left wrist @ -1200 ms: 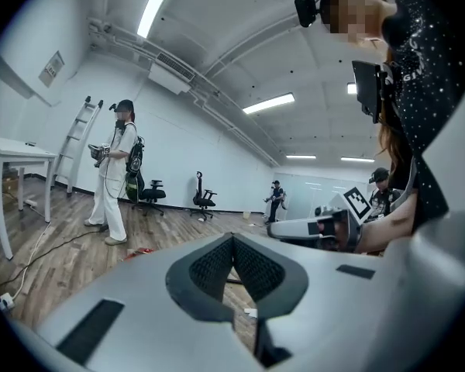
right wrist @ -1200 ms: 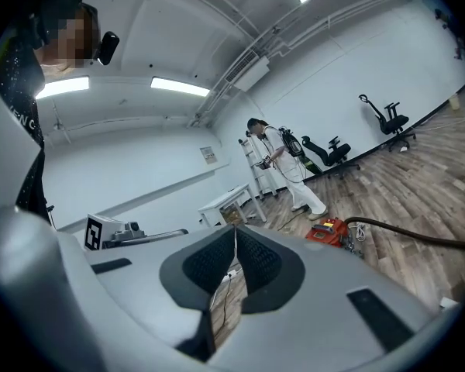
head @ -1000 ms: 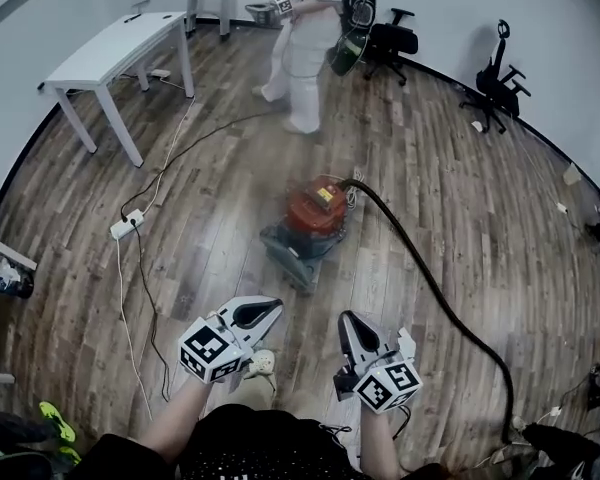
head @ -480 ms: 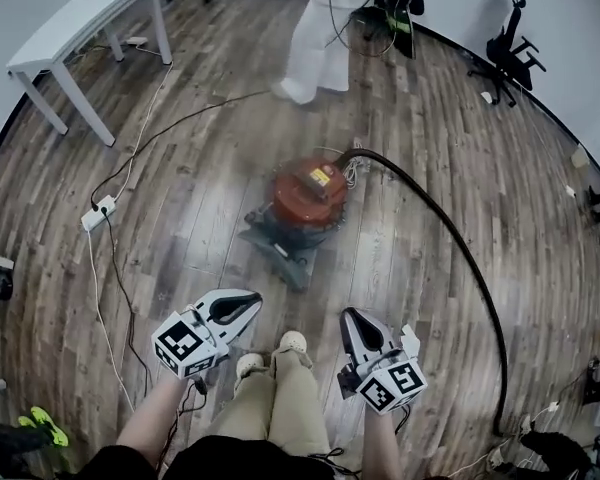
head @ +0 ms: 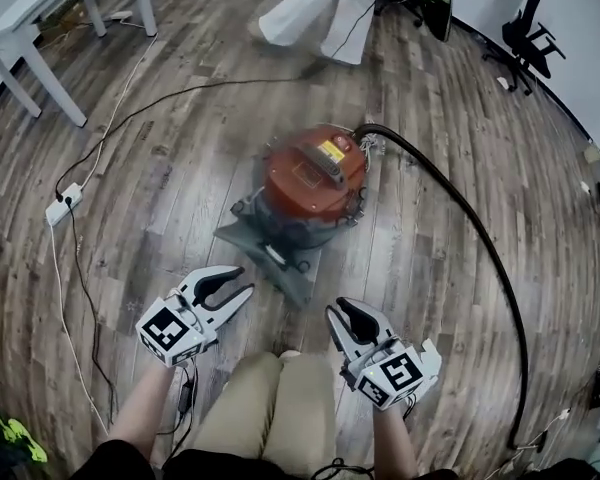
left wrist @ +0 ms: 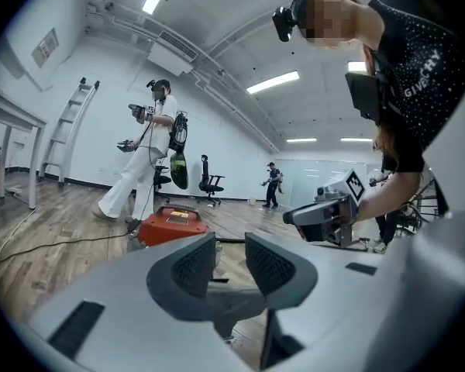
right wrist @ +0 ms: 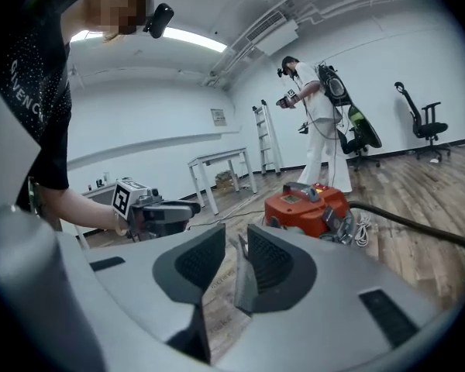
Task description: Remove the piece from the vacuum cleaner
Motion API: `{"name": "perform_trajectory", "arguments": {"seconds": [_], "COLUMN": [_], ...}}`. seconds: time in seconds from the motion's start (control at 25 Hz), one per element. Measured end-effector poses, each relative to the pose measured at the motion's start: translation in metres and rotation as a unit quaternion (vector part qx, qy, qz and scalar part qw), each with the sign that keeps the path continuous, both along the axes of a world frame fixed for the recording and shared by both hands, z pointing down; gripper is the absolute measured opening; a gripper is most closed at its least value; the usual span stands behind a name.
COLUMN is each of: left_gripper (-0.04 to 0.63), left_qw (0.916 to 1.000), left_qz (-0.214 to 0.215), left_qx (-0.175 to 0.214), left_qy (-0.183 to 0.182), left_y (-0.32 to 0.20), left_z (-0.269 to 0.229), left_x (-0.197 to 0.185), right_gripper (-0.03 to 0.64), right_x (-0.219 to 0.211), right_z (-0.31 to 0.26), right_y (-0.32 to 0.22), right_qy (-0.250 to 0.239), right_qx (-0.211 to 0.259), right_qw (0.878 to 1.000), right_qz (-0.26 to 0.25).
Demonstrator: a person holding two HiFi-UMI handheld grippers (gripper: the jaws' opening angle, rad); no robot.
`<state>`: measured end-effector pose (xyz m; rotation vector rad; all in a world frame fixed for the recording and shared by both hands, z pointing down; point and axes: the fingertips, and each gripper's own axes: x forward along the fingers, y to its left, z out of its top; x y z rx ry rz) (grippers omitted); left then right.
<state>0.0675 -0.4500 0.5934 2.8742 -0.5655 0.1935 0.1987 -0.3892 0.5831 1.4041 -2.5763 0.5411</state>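
Observation:
A red canister vacuum cleaner (head: 315, 173) stands on the wood floor on a grey base (head: 270, 250). A black hose (head: 480, 248) leaves its right side and curves away to the right. My left gripper (head: 230, 286) hovers just short of the grey base, and its jaws are opening with nothing between them. My right gripper (head: 348, 316) hangs to the right of the base, its jaws also opening and empty. The vacuum cleaner (left wrist: 170, 225) lies beyond the left gripper (left wrist: 231, 262) in the left gripper view. It also shows as the red vacuum cleaner (right wrist: 306, 205) ahead of the right gripper (right wrist: 236, 258).
A power strip (head: 60, 208) with trailing cables lies on the floor at the left. A white table (head: 20, 28) stands at the far left, and a person in white trousers (head: 330, 8) at the top. An office chair (head: 530, 18) is at the back right. My knees (head: 270, 398) are below.
The view has closed in on the vacuum cleaner. Both grippers moved forward toward it and their jaws went from shut to parted. The person in white moved further off.

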Motion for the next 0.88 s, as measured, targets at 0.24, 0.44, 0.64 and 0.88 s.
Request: {"name": "perform_trajectory", "arguments": {"seconds": [0.24,0.44,0.64,0.88], "left_gripper": [0.256,0.264,0.264,0.177], "left_qw": [0.9984,0.9923,0.9918,0.9912], "left_qz": [-0.03,-0.052,-0.039,-0.026], "left_qx": [0.046,0.112,0.12,0.118], "left_qy": [0.012,0.012,-0.017,-0.054], "left_y": [-0.041,-0.074,-0.1,-0.11], "left_z": [0.074,0.085,0.113,0.141], "left_x": [-0.023,-0.055,-0.065,-0.055], "right_gripper": [0.2,0.216,0.218,0.176], "right_x": [-0.013,-0.025,-0.038,-0.036], "right_z": [0.073,0.1,0.139,0.155], "right_y": [-0.017,-0.018,-0.01,-0.024], "right_qy": [-0.048,-0.042,0.015,0.103], "right_qx": [-0.007,0.008,0.01,0.043], "right_qw": [0.997,0.992,0.993,0.991], "right_qz": [-0.067,-0.12,-0.118,-0.071]}}
